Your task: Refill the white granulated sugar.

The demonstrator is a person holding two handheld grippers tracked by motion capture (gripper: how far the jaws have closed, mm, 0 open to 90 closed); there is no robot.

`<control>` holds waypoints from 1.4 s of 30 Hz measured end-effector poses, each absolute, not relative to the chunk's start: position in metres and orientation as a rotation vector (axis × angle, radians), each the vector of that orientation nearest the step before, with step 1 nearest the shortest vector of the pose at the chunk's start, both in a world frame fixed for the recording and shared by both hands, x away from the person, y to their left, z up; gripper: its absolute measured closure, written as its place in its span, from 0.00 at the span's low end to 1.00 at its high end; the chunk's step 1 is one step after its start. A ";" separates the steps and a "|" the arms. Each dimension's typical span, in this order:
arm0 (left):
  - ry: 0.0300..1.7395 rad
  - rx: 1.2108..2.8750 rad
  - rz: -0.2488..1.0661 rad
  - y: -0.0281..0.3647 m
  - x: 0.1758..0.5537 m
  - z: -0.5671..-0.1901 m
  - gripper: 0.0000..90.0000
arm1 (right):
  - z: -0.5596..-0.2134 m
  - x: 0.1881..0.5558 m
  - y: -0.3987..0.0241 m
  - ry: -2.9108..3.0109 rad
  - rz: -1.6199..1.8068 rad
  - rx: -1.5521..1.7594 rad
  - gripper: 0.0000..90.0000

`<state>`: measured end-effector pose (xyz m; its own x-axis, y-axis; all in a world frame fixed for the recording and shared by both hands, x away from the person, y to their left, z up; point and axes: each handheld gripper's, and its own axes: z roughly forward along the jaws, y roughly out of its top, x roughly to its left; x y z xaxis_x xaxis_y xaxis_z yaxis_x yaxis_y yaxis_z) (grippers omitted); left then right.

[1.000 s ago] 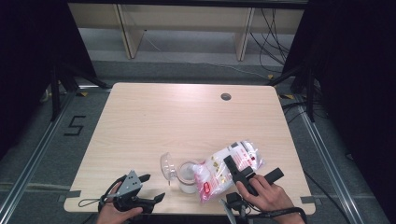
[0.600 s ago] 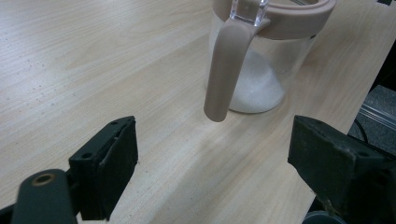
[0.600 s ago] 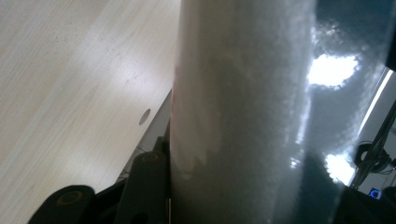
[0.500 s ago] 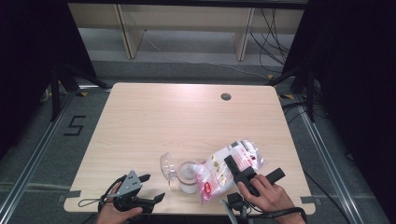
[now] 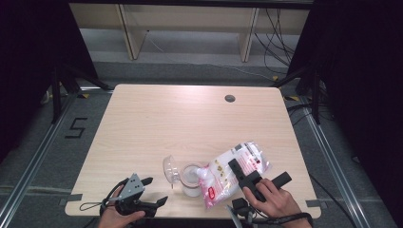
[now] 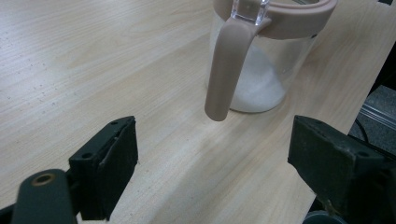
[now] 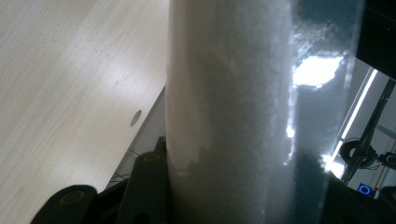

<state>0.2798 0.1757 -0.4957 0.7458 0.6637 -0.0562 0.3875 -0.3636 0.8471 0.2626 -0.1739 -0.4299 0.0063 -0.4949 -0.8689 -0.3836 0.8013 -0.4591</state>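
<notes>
Bag of white granules (image 5: 235, 173): clamped in right tool (image 5: 243, 178), tilted over clear jar (image 5: 191, 180) near table (image 5: 190, 118) front edge; mouth at jar rim.
Left tool (image 5: 151, 192): open, empty, left of jar.
Risk, judged: spill beside jar if bag mouth drifts; jar unsteadied.
Left gripper view: jar's pink handle (image 6: 229, 65), granules low inside. High view: bag's red print.

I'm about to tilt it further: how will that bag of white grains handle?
Likely floppy: the bag sags around the right tongs clamped on it. Probably heavy for its size, being packed with grains. Its glossy film may slip, spilling beside the jar.
</notes>
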 end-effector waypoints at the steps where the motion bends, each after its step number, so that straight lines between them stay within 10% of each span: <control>1: 0.802 1.977 0.354 0.174 0.280 -0.496 0.17 | -0.429 0.263 -0.174 1.610 -0.096 -0.710 0.72; 42: 0.820 1.967 0.337 0.173 0.279 -0.498 0.17 | -0.426 0.261 -0.176 1.623 0.028 -0.652 0.75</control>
